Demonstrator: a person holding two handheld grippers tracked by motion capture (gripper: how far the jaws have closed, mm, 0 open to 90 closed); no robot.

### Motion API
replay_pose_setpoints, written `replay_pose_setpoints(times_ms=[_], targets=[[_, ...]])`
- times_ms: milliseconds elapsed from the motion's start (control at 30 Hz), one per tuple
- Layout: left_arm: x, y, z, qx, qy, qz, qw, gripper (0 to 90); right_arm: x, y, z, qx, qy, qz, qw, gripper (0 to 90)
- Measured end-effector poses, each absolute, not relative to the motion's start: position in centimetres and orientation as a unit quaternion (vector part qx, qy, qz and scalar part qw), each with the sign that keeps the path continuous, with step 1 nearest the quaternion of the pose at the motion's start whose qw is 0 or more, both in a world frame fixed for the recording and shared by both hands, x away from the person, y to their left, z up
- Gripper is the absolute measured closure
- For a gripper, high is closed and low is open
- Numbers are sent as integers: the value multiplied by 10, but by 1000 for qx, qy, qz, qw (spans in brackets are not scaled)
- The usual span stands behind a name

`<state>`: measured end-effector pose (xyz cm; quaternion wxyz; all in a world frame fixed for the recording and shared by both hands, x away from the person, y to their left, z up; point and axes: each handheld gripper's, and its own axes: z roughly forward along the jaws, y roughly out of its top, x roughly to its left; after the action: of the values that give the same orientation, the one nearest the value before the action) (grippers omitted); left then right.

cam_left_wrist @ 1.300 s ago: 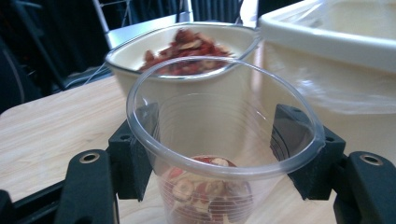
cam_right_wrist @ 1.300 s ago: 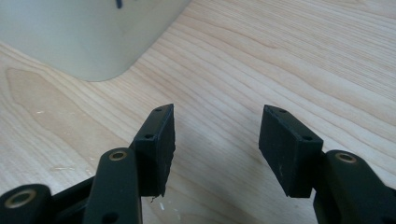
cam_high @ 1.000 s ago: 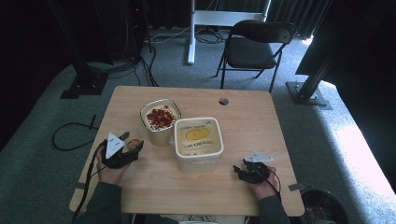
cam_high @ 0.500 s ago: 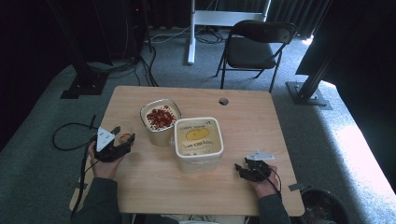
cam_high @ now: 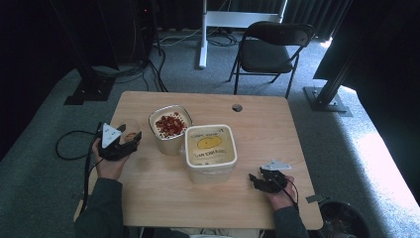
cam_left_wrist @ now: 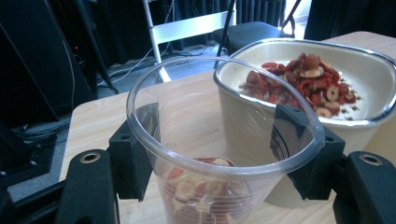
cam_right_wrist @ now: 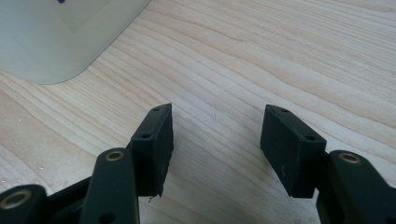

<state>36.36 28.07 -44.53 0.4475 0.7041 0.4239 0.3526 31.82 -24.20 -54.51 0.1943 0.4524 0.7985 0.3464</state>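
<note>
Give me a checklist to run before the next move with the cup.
1. Left gripper grips the cup: ok, pads press on both sides.
2. Cup upright: ok.
3. Cup has fruit pieces in it: ok, a small heap at the bottom.
4. Open tub of fruit within reach: ok, just beside the cup.
5. Right gripper free: ok, jaws apart over bare table, nothing between them.
6. Lidded tub sealed: cannot tell.
</note>
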Motion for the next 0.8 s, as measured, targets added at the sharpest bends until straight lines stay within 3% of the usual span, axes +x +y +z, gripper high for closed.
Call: replay_pose_setpoints(times_ms=[500, 800], targets=[[369, 280, -429, 698, 417, 320, 486, 347, 318, -242, -545, 453, 798, 346, 195, 433], [356, 272, -431, 725, 385, 313, 477, 347, 318, -241, -545, 451, 799, 348, 196, 433]])
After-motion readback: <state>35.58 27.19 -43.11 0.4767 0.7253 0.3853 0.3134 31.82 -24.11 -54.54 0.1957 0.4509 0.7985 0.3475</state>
